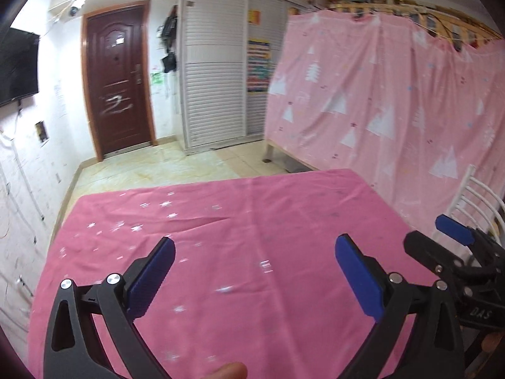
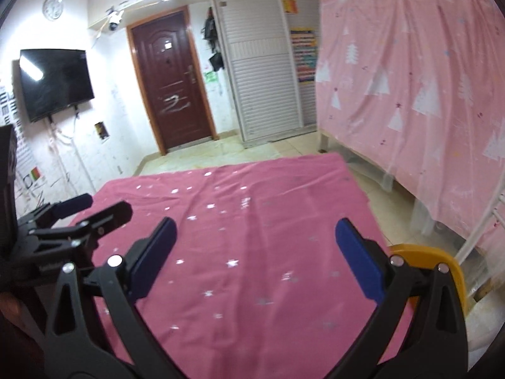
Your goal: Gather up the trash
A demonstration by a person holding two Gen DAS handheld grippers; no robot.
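Held both grippers above a counter (image 1: 221,221) draped in a pink cloth with small white stars (image 2: 233,263). Kept the left gripper (image 1: 255,246) with jaws spread wide, nothing between the blue pads (image 1: 359,274), only bare cloth beneath. Same for the right gripper (image 2: 255,229): jaws wide apart, gripping nothing, pointed down across the cloth toward the far edge. Caught the right gripper also at the right margin of the left wrist view, and the left gripper at the left margin of the right wrist view, so side by side, close together. Could not find any trash on the cloth in either view; cannot tell where it lay. Saw a yellow object (image 2: 454,271) just past the right jaw arm, partly hidden. Noted beyond the counter a tiled floor (image 1: 176,164), a dark brown door (image 2: 173,85), a wall-mounted television (image 2: 55,83), white louvred cupboards (image 1: 217,69), and a pink tree-patterned curtain (image 1: 394,107) hung over a bed frame. Glimpsed a white chair back (image 1: 473,202) beside the counter.
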